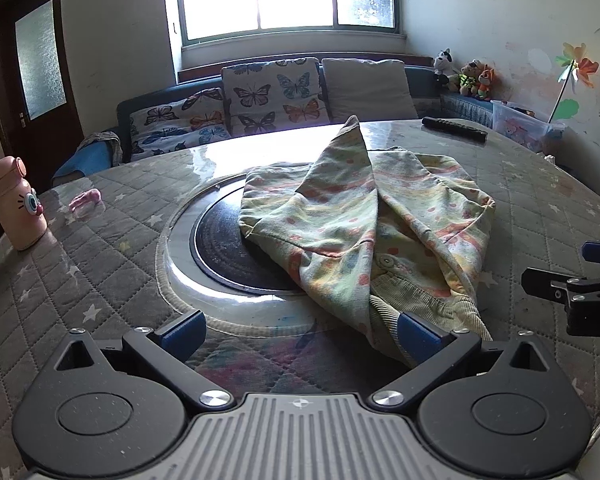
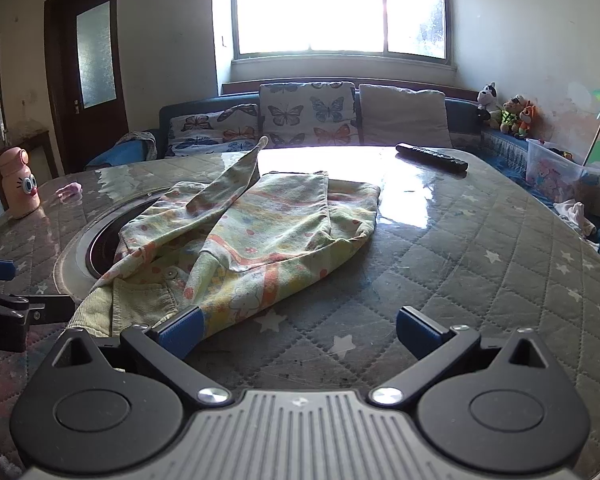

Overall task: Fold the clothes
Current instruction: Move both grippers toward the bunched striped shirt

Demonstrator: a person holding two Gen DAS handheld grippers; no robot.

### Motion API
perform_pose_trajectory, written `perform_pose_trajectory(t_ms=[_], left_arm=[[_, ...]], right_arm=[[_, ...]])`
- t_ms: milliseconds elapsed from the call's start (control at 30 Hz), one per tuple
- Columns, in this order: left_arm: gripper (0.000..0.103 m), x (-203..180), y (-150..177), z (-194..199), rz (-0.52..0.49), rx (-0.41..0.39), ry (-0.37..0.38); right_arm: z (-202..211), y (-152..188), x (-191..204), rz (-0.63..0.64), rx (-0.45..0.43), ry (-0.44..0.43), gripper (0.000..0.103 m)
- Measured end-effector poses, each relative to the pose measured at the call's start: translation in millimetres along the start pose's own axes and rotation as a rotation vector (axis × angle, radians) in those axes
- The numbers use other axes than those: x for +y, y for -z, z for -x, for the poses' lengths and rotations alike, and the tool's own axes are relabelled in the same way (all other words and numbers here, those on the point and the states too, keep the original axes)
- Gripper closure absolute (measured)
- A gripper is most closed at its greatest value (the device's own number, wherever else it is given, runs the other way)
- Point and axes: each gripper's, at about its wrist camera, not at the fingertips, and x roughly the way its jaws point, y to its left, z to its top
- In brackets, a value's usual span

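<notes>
Sunlit from a wide window (image 2: 339,8), the room holds a quilted, star-patterned surface (image 2: 479,248) under a glossy clear cover, and on it lies the garment (image 1: 363,232): a small, pale floral piece of clothing with orange and green patches, crumpled rather than flat; one part of it stands up in a peak toward the window, and a ribbed cuff or hem (image 2: 140,300) lies at its near edge, beside a small button; its left portion drapes over a dark round inset (image 1: 224,248) sunk in the surface. Nearest the garment is the left hand-held gripper (image 1: 300,330), its blue-padded fingers spread wide and holding nothing, the right-side finger just against the ribbed edge; whether it touches the cloth I cannot tell. To the right, the right hand-held gripper (image 2: 298,330) is likewise spread and empty, its left-side finger just at the garment's near edge, its other finger over bare quilting. Farther out, a black remote (image 2: 431,157) lies near the far edge; a pink cartoon-faced bottle (image 1: 18,204) stands upright at far left, with a small pink item (image 1: 84,200) near it; behind runs a sofa with butterfly cushions (image 1: 272,92), and plush toys (image 1: 465,74) sit at its right end.
</notes>
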Motion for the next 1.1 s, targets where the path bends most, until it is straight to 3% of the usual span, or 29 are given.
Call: perform_pose_trajectory(t_ms=[433, 1100], left_arm=[[0.0, -7, 0, -1, -0.003, -0.009, 0.004], [0.0, -3, -29, -27, -0.025, 0.006, 0.026]], right_arm=[[-4, -5, 1, 0.0, 0.003, -0.028, 0.0], [-31, -26, 7, 0.032, 0.027, -0.061, 0.0]])
